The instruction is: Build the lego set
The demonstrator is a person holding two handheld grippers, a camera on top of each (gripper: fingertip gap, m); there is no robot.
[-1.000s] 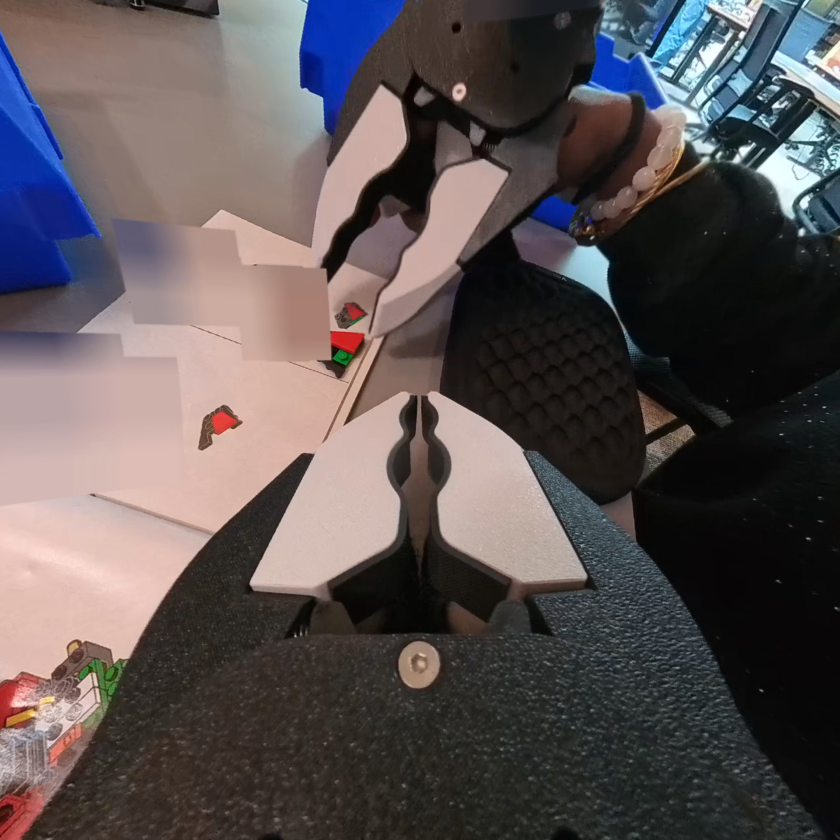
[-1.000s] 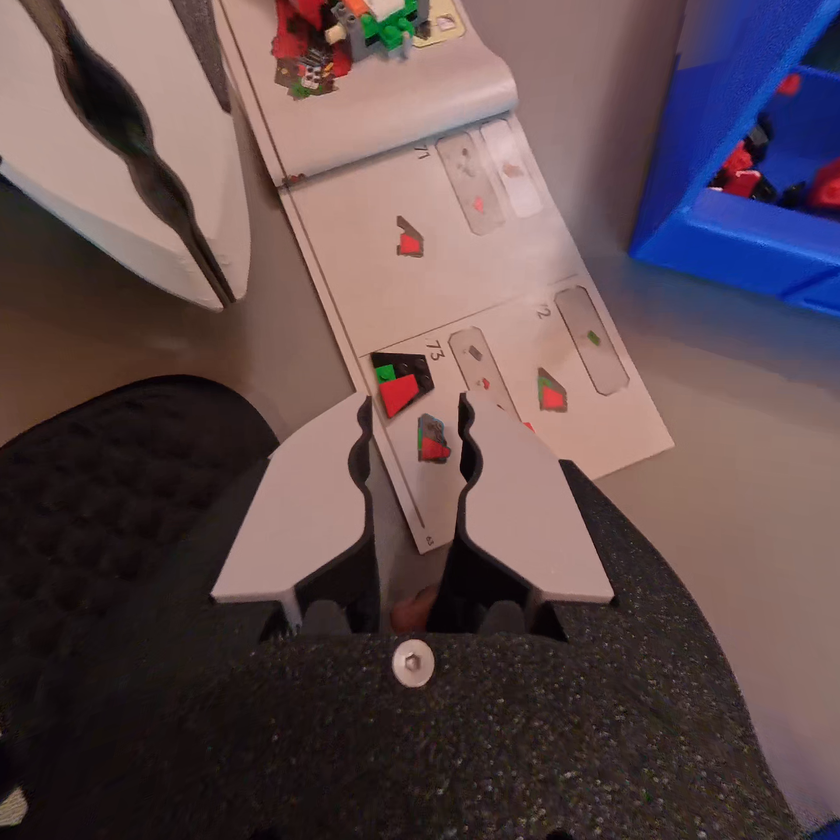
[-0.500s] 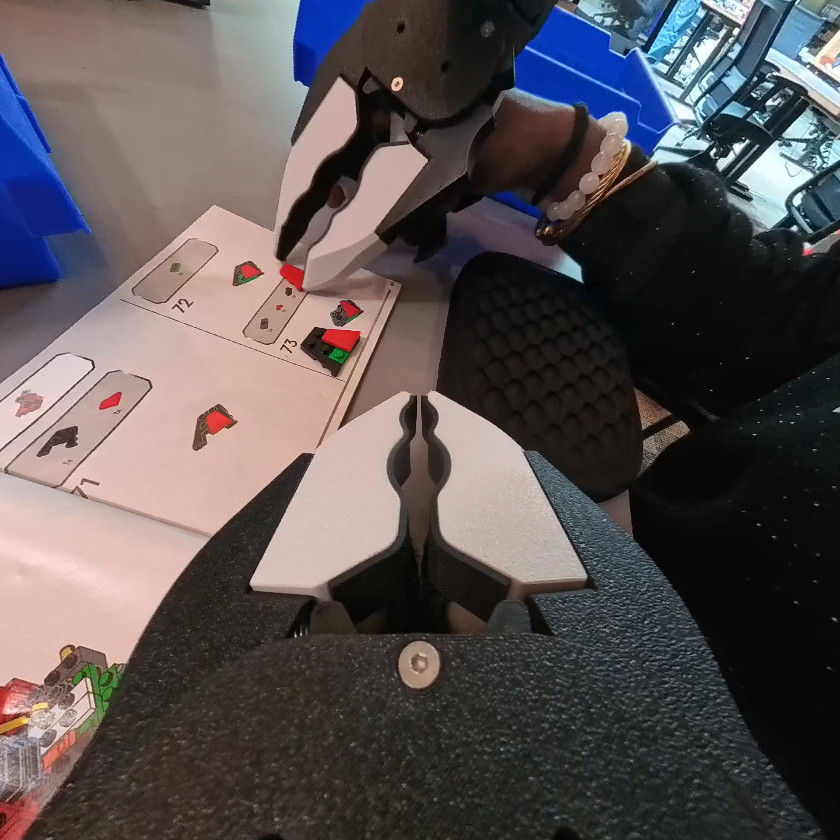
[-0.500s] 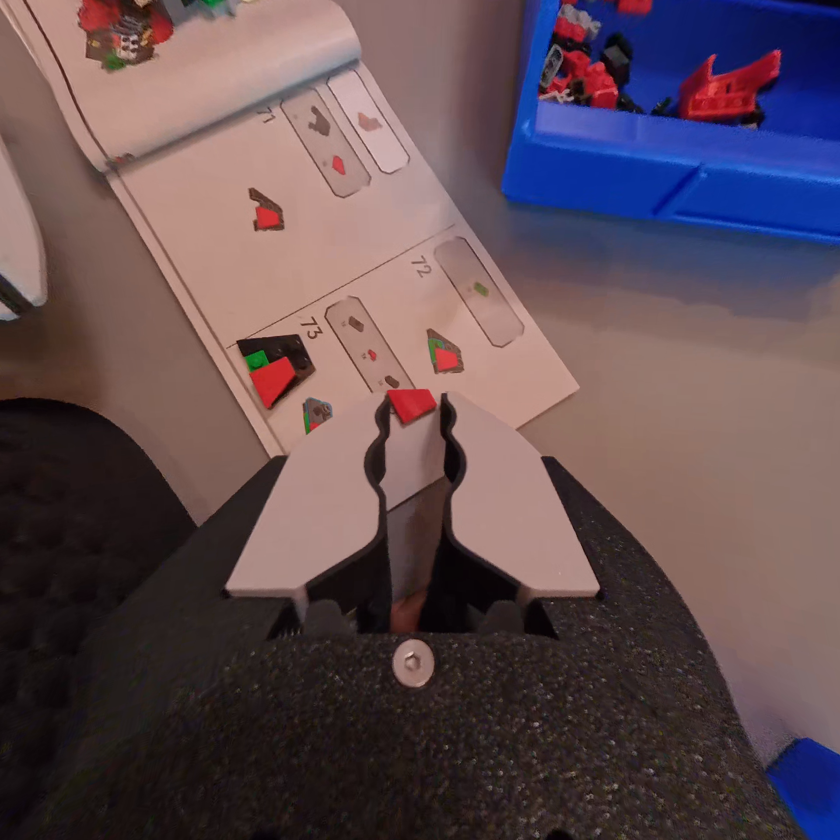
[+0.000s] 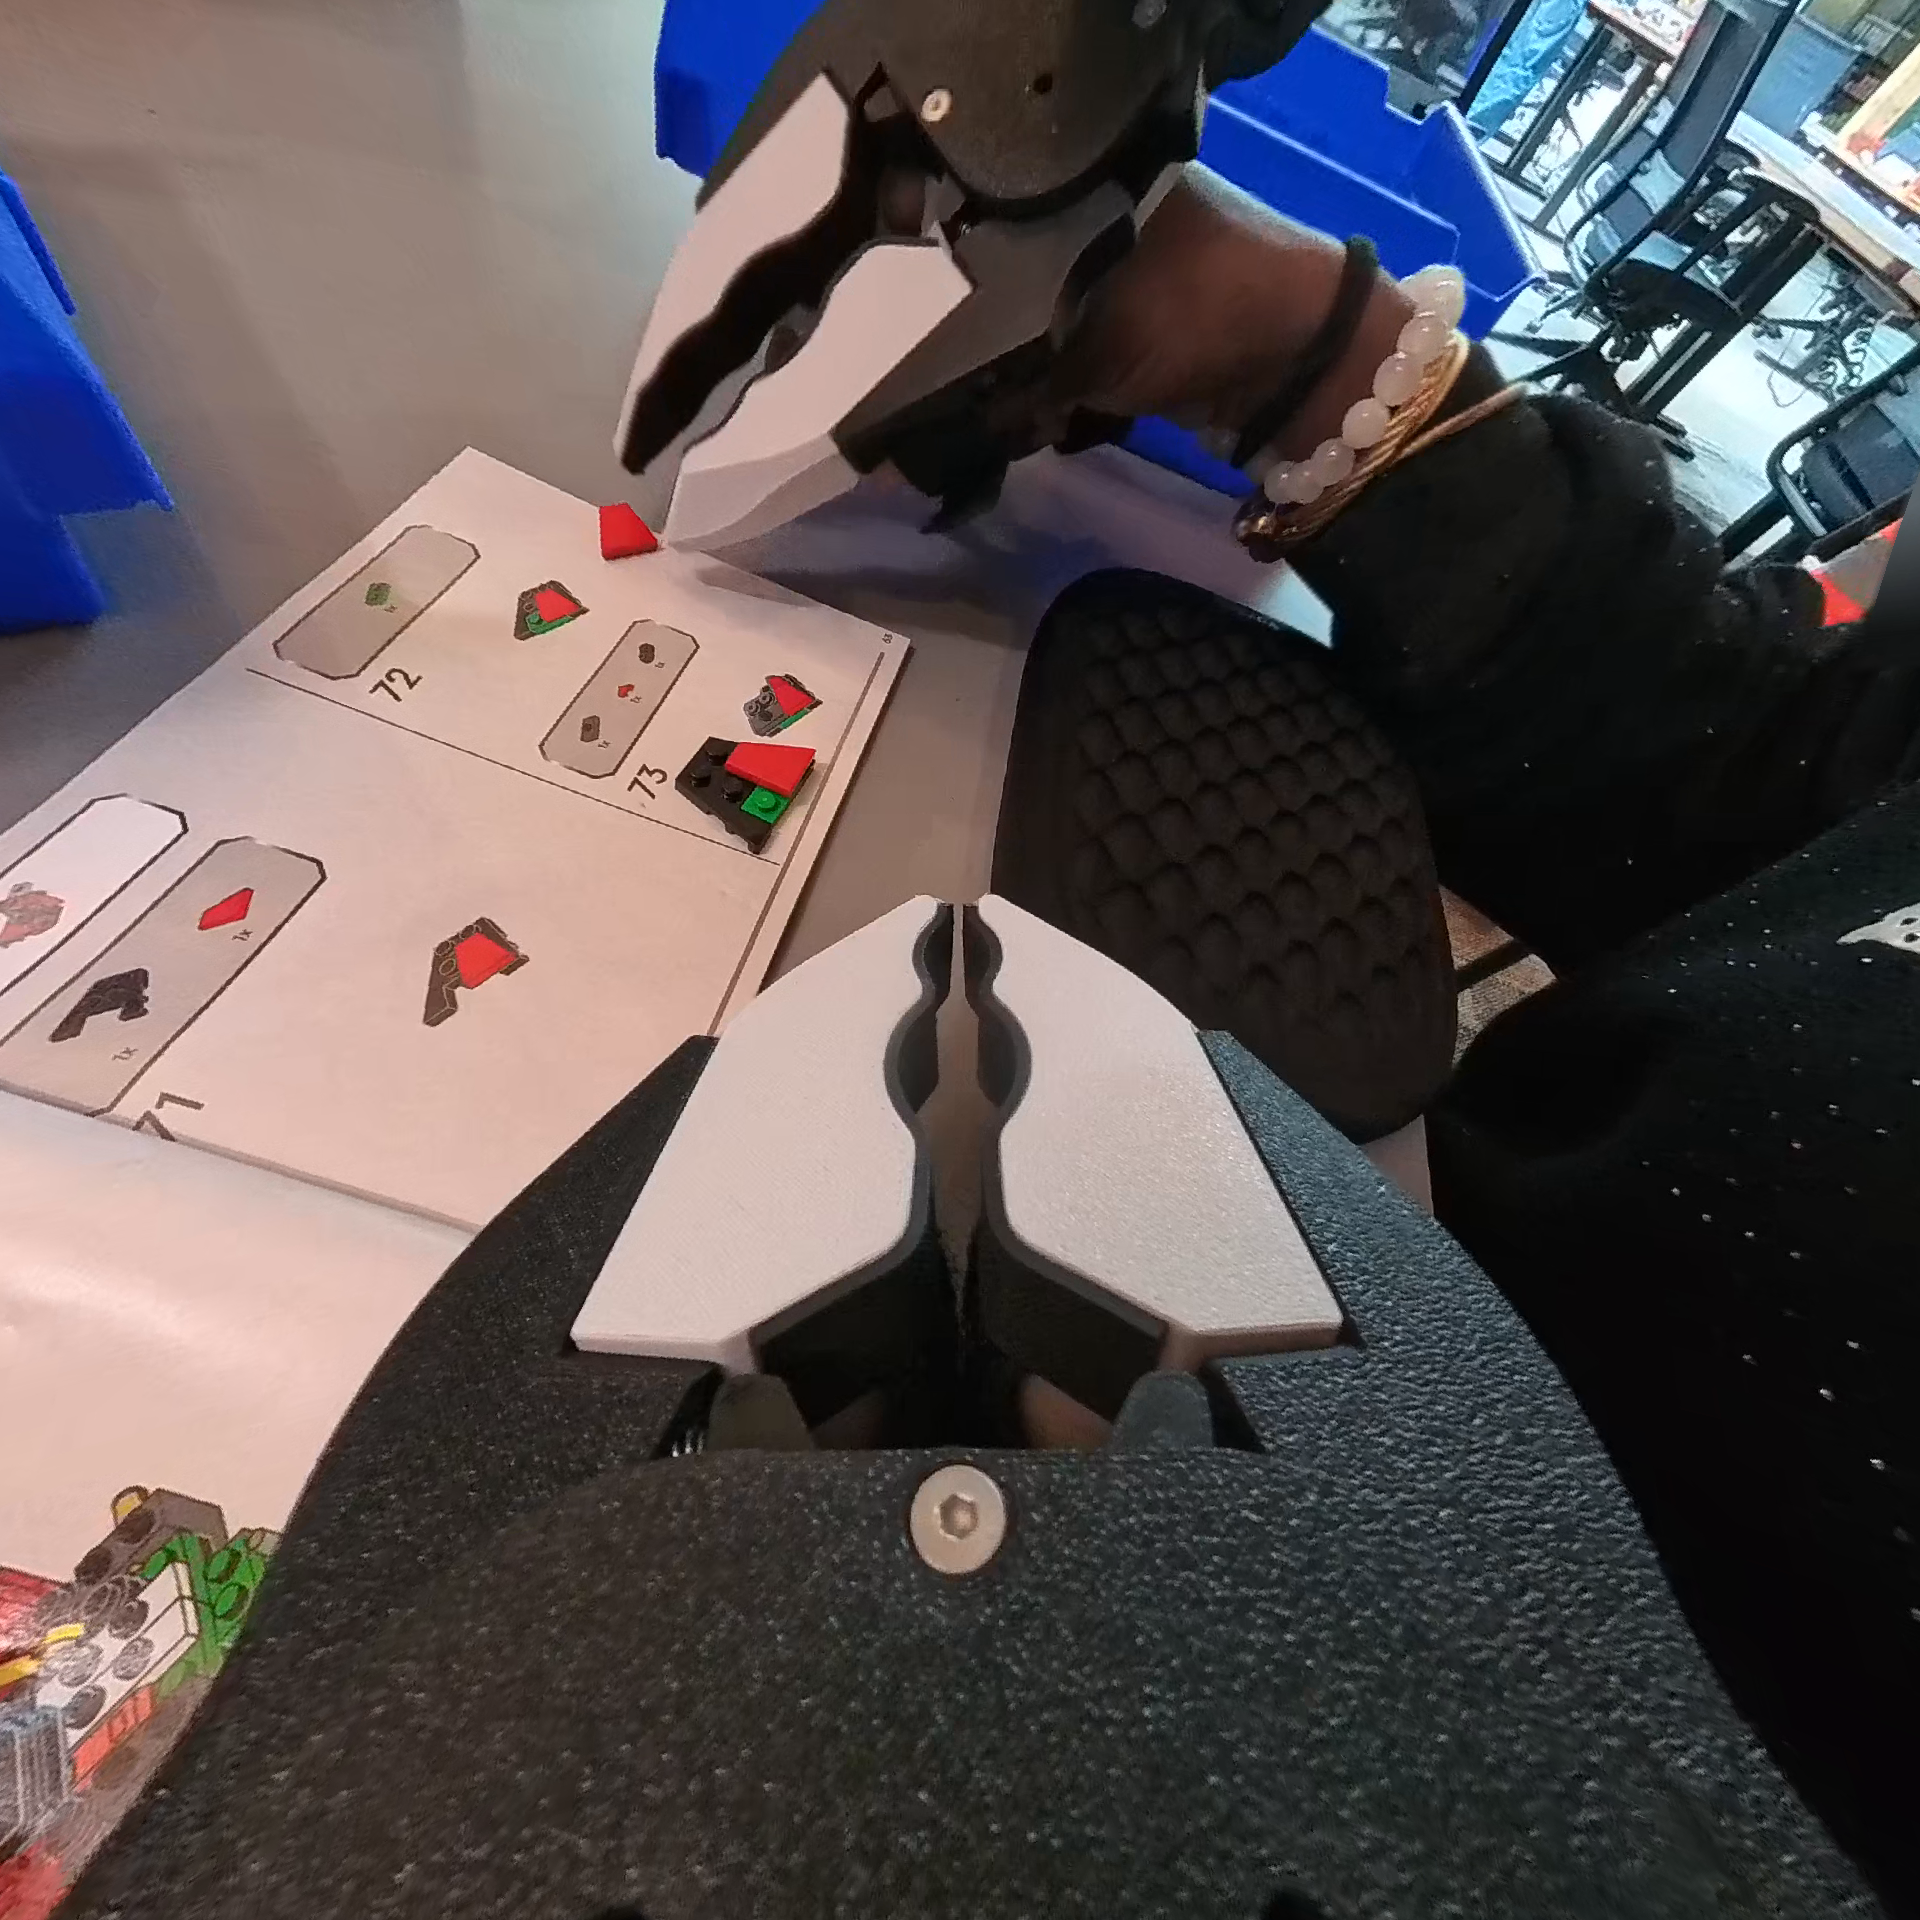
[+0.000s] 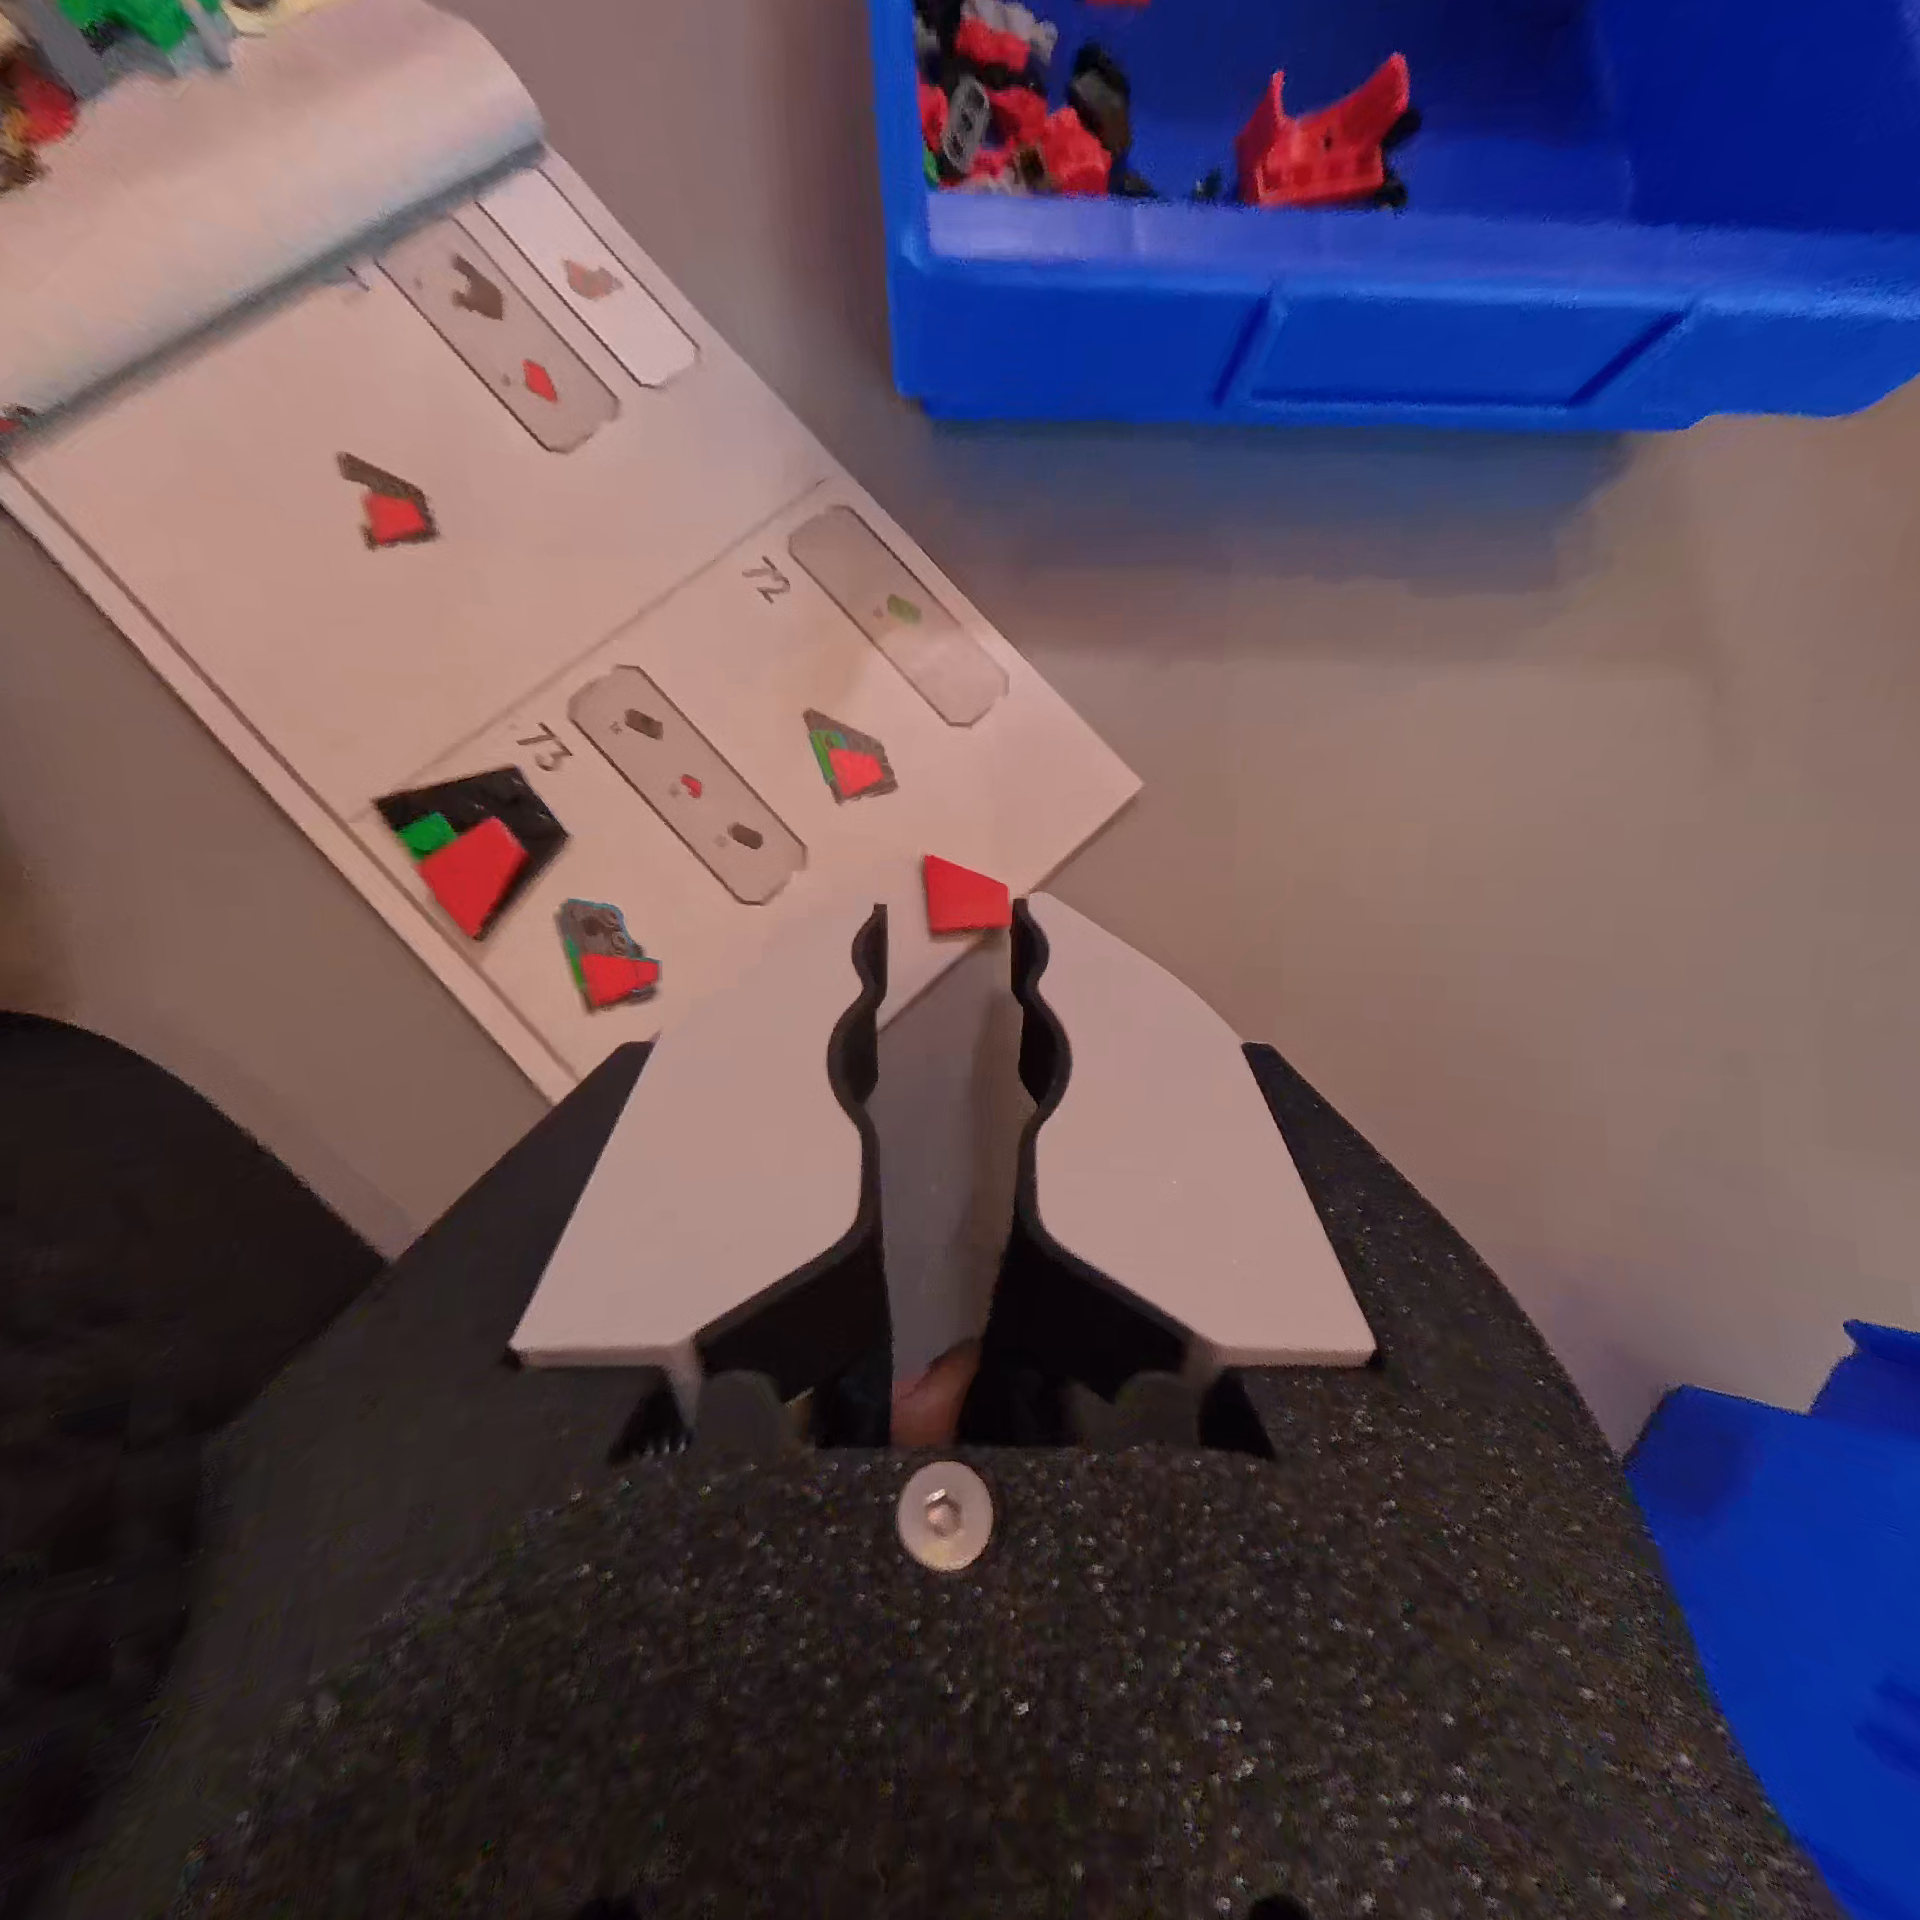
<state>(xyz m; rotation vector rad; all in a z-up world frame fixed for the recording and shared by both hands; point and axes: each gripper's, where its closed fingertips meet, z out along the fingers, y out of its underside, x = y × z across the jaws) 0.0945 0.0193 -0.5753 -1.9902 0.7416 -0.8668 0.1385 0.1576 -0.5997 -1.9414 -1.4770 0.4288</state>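
A small black wedge plate with a red tile and a green stud [image 5: 750, 781] lies on the open instruction booklet [image 5: 364, 935]; it also shows in the right wrist view [image 6: 468, 847]. A loose red wedge tile [image 6: 964, 894] lies flat on the booklet's far corner, also seen in the left wrist view [image 5: 627, 532]. My right gripper [image 6: 951, 914] is open, its tips just behind the tile and on either side of it; in the left wrist view [image 5: 655, 497] its lower finger rests beside the tile. My left gripper [image 5: 956, 914] is shut and empty, near the booklet's edge.
A blue bin [image 6: 1351, 312] with several red and black pieces stands beyond the booklet. Another blue bin [image 6: 1787, 1558] is at the right. A black mesh chair back [image 5: 1226, 831] is at the table edge. The person's sleeve and bracelets [image 5: 1382, 405] reach in. Tip to tip, the grippers are about 15 centimetres apart.
My right gripper moved from over the small assembly to the booklet's far corner. The red tile, between its tips half a second ago, now lies on the page. The left gripper stayed put.
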